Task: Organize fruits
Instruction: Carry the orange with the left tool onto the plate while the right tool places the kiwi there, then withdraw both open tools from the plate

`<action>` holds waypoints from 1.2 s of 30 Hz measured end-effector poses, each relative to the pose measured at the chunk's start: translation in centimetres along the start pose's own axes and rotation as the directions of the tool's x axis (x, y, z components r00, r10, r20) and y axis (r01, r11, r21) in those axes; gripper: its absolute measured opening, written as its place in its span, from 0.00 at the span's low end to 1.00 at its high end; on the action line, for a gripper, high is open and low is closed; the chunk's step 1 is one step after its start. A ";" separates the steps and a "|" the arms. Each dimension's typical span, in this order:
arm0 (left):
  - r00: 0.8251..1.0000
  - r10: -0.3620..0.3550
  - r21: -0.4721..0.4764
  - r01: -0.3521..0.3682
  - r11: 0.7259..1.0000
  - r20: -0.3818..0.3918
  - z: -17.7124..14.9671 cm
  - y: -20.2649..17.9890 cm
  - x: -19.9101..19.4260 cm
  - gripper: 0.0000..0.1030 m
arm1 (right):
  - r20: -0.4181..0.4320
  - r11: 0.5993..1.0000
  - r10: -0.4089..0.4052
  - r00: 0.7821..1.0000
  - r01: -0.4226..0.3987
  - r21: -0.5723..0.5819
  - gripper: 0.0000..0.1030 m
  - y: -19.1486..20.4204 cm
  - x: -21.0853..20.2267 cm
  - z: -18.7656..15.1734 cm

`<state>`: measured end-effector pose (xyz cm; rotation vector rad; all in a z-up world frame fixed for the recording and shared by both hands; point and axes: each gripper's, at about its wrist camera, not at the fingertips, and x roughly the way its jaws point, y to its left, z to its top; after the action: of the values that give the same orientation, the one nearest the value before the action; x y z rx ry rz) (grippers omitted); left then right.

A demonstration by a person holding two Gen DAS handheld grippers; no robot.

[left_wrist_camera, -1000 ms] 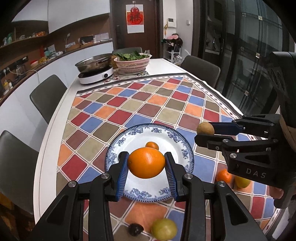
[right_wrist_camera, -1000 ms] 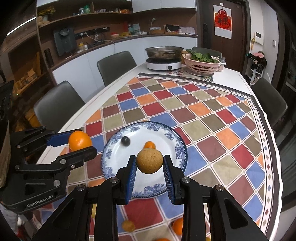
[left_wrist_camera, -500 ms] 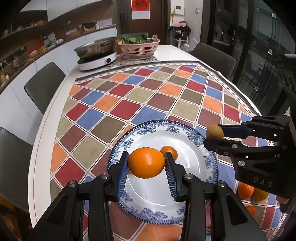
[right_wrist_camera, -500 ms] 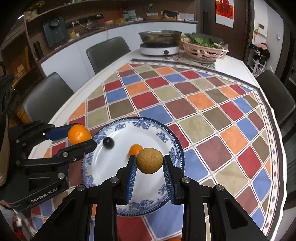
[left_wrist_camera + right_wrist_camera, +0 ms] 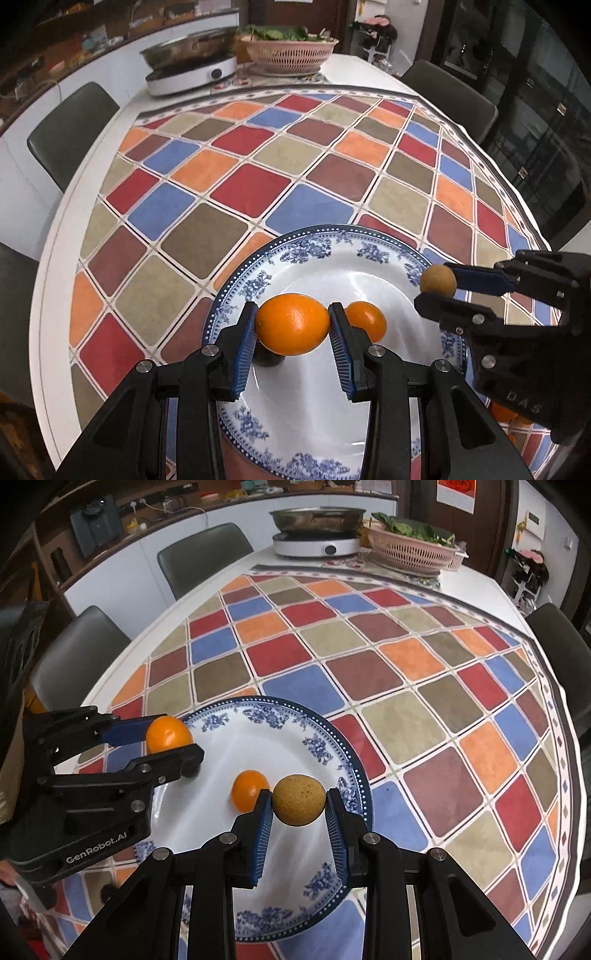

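Observation:
My left gripper (image 5: 292, 326) is shut on a large orange (image 5: 292, 324) and holds it low over the left part of the blue-and-white plate (image 5: 332, 258). My right gripper (image 5: 298, 805) is shut on a round brown fruit (image 5: 298, 799) above the plate's right part (image 5: 325, 749). A small orange (image 5: 367, 320) lies on the plate between them; it also shows in the right wrist view (image 5: 248, 789). A dark fruit (image 5: 267, 359) lies on the plate, mostly hidden under the large orange. The left gripper (image 5: 173, 742) and the right gripper (image 5: 436, 286) each show in the other view.
The plate sits on a checkered tablecloth (image 5: 295, 155). At the table's far end stand a pan on a cooker (image 5: 190, 70) and a pink basket of greens (image 5: 291, 51). More fruit (image 5: 502, 411) lies on the cloth behind the right gripper. Chairs (image 5: 205, 559) ring the table.
Both grippers have moved forward and down toward the plate, still holding their fruits. The plate now fills more of both views.

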<state>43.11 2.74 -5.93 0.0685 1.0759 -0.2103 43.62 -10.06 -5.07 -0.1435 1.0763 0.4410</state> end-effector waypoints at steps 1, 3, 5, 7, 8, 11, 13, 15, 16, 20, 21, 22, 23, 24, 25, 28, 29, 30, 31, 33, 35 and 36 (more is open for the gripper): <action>1.000 0.002 -0.003 -0.002 1.000 -0.008 0.1 0.0 0.3 0.37 | -0.012 1.000 0.001 1.000 -0.001 0.002 0.29 -0.1 0.4 0.1; 1.000 0.003 -0.007 -0.003 1.000 -0.021 0.4 0.2 0.9 0.37 | -0.033 1.000 0.000 0.999 0.000 0.013 0.29 -0.4 1.3 0.3; 0.999 0.002 -0.016 -0.003 1.000 -0.033 0.5 0.3 1.4 0.37 | -0.053 1.000 0.005 0.999 -0.004 0.022 0.29 -0.7 2.0 0.5; 0.999 0.000 -0.026 -0.001 1.000 -0.045 0.7 0.5 1.9 0.37 | -0.065 0.999 0.006 0.998 -0.004 0.037 0.29 -1.0 2.6 0.6; 0.999 -0.003 -0.031 0.001 1.000 -0.052 0.7 0.6 2.1 0.37 | -0.071 0.999 0.008 0.997 -0.005 0.043 0.29 -1.2 2.9 0.6; 0.998 0.001 -0.044 -0.004 0.999 -0.068 0.9 0.8 2.7 0.37 | -0.080 0.998 0.024 0.996 -0.018 0.067 0.29 -1.6 3.4 0.7; 0.998 0.003 -0.044 -0.006 0.999 -0.070 0.9 0.8 2.8 0.37 | -0.080 0.997 0.029 0.996 -0.023 0.076 0.29 -1.7 3.6 0.7; 0.998 0.012 -0.032 -0.014 0.999 -0.064 0.9 0.7 2.6 0.38 | -0.079 0.997 0.029 0.996 -0.022 0.080 0.29 -1.7 3.6 0.6; 0.998 0.020 -0.025 -0.022 0.999 -0.058 0.9 0.6 2.4 0.40 | -0.079 0.997 0.029 0.996 -0.023 0.078 0.30 -1.7 3.6 0.6; 0.998 0.050 -0.018 -0.051 0.999 -0.030 1.0 0.5 1.4 0.41 | -0.068 0.998 0.024 0.997 -0.019 0.068 0.36 -1.5 3.2 0.6; 0.998 0.059 -0.014 -0.059 0.998 -0.024 1.0 0.5 1.1 0.41 | -0.065 0.998 0.022 0.998 -0.017 0.068 0.36 -1.5 3.0 0.7; 0.998 0.065 -0.009 -0.065 0.998 -0.016 1.1 0.4 0.8 0.41 | -0.060 0.997 0.023 0.998 -0.019 0.068 0.36 -1.5 2.8 0.7; 0.998 0.069 -0.005 -0.069 0.998 -0.008 1.1 0.3 0.5 0.41 | -0.055 0.997 0.027 0.998 -0.023 0.071 0.36 -1.5 2.5 0.7; 0.997 0.075 -0.002 -0.075 0.997 0.000 1.1 0.2 0.1 0.41 | -0.049 0.997 0.030 0.998 -0.027 0.073 0.36 -1.5 2.3 0.7; 0.997 0.080 0.001 -0.080 0.997 0.008 1.0 0.1 -0.2 0.41 | -0.044 0.997 0.031 0.999 -0.028 0.073 0.36 -1.4 2.0 0.7; 0.997 0.074 0.005 -0.075 0.997 0.024 0.8 0.0 -1.3 0.41 | -0.020 0.997 0.028 0.999 -0.027 0.066 0.36 -1.1 0.8 0.7; 0.997 0.069 0.002 -0.069 0.998 0.030 0.7 -0.1 -1.7 0.41 | -0.013 0.997 0.029 0.999 -0.028 0.066 0.36 -1.0 0.5 0.6; 0.997 0.064 0.000 -0.064 0.998 0.035 0.6 -0.2 -2.0 0.41 | -0.005 0.997 0.031 1.000 -0.031 0.066 0.36 -0.9 0.0 0.6; 0.997 0.059 -0.003 -0.058 0.998 0.042 0.4 -0.2 -2.5 0.41 | 0.001 0.997 0.033 0.999 -0.033 0.068 0.36 -0.9 -0.3 0.5; 0.997 0.047 -0.010 -0.047 0.999 0.058 0.0 -0.3 -3.4 0.41 | 0.020 0.997 0.030 0.999 -0.031 0.068 0.36 -0.7 -1.3 0.3; 0.995 0.053 -0.015 -0.052 0.999 0.082 -0.5 -0.5 -4.4 0.41 | 0.041 0.998 0.013 0.999 -0.016 0.061 0.36 -0.4 -2.2 0.1; 0.994 0.055 -0.017 -0.054 0.998 0.094 -0.7 -0.5 -4.9 0.41 | 0.052 0.998 0.005 0.999 -0.008 0.056 0.36 -0.2 -2.7 -0.1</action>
<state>40.11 3.03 -1.94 0.0745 0.9805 -0.1555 42.54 -10.99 -2.82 -0.0778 1.0374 0.4179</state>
